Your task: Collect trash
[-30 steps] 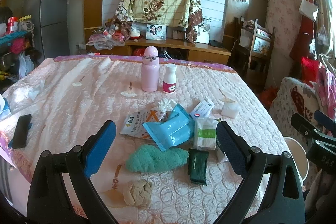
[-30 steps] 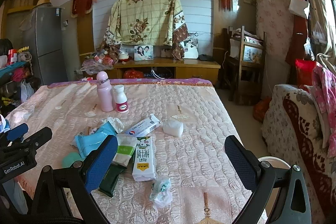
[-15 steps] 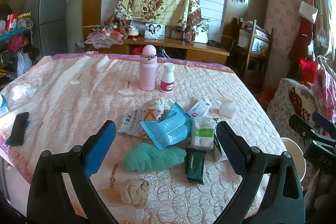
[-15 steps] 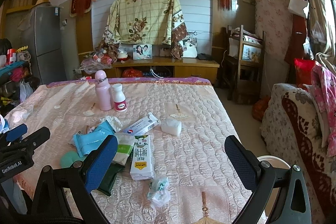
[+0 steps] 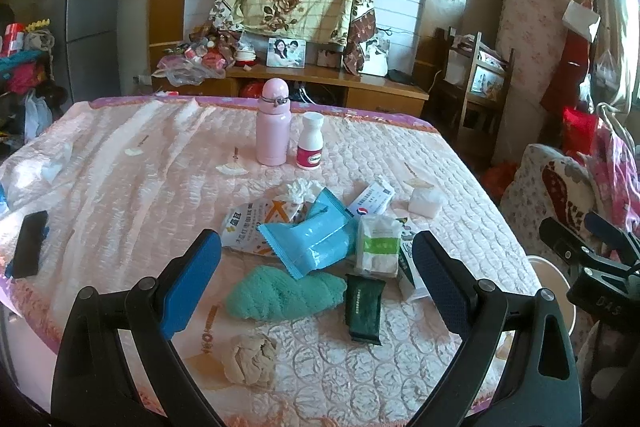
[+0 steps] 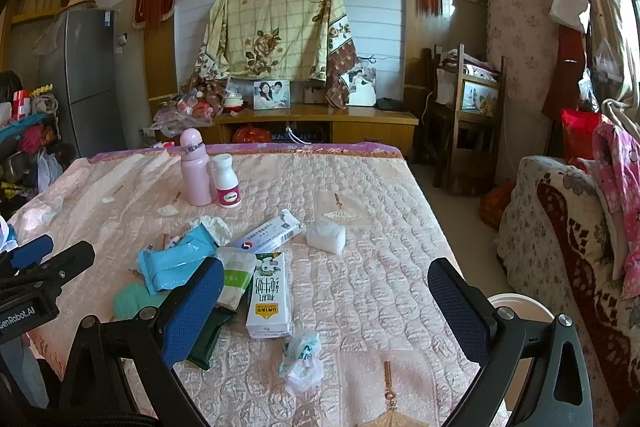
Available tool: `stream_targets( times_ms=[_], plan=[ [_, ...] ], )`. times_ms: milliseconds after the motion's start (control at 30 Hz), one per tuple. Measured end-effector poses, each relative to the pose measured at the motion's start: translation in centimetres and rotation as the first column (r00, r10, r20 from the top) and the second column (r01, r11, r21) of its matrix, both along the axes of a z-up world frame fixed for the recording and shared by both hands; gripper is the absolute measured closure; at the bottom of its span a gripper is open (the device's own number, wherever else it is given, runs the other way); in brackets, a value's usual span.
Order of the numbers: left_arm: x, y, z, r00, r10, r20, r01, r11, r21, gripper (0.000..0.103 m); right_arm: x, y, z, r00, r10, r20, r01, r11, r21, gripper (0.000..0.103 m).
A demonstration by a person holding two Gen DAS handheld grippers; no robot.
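Observation:
Trash lies in a heap on the pink quilted table (image 5: 120,187): a blue wrapper (image 5: 312,235), a snack bag (image 5: 248,227), a dark green packet (image 5: 363,309), a crumpled brown paper ball (image 5: 250,357), a white-green pack (image 5: 378,247). The right wrist view shows a milk carton (image 6: 270,297), a crumpled plastic wrapper (image 6: 302,357) and a white tissue wad (image 6: 326,235). My left gripper (image 5: 316,287) is open and empty, above the near heap. My right gripper (image 6: 326,311) is open and empty, above the carton and wrapper.
A teal cloth (image 5: 284,295), a pink bottle (image 5: 273,123) and a white pill jar (image 5: 310,147) stand on the table. A black phone (image 5: 28,243) lies at the left edge. A white bin (image 6: 520,307) sits right of the table, beside a sofa (image 6: 568,227).
Both grippers have drifted slightly; the view of the table has shifted a little. Nothing was taken hold of and no object moved.

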State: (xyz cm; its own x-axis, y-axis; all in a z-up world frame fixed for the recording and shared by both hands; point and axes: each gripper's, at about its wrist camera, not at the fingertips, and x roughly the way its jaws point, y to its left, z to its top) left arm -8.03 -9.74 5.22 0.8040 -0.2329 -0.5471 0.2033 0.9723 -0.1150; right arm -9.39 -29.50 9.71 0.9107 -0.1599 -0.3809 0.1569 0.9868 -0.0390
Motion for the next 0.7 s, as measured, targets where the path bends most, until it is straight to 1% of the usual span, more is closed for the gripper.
stream_targets(
  times_ms=[333, 467, 600, 667, 700],
  plan=[
    [0.7, 0.9, 0.3, 0.999, -0.026, -0.038, 0.026, 1.000, -0.007, 0.007, 0.3, 0.3, -0.2, 1.000, -0.001, -0.014, 0.001, 1.000, 0.000, 0.002],
    [0.8, 1.9, 0.3, 0.998, -0.034, -0.046, 0.035, 0.999, 0.011, 0.007, 0.5, 0.3, -0.3, 1.000, 0.000, -0.022, 0.000, 1.000, -0.002, 0.002],
    [1.1, 3.6, 0.0, 0.996, -0.040, -0.080, 0.042, 0.999, 0.021, 0.007, 0.9, 0.1, -0.7, 0.999, 0.019, -0.051, -0.019, 1.000, 0.001, 0.002],
    [1.2, 4.7, -0.4, 0.993, -0.044, -0.106, 0.047, 0.999, 0.019, 0.007, 1.3, 0.1, -1.0, 0.997, 0.035, -0.069, -0.034, 0.999, 0.012, 0.002],
    [1.3, 5.1, -0.7, 0.992, -0.045, -0.120, 0.048, 0.999, 0.023, 0.007, 1.6, -0.1, -1.5, 0.994, 0.059, -0.094, -0.056, 0.998, 0.034, 0.002]
  ],
)
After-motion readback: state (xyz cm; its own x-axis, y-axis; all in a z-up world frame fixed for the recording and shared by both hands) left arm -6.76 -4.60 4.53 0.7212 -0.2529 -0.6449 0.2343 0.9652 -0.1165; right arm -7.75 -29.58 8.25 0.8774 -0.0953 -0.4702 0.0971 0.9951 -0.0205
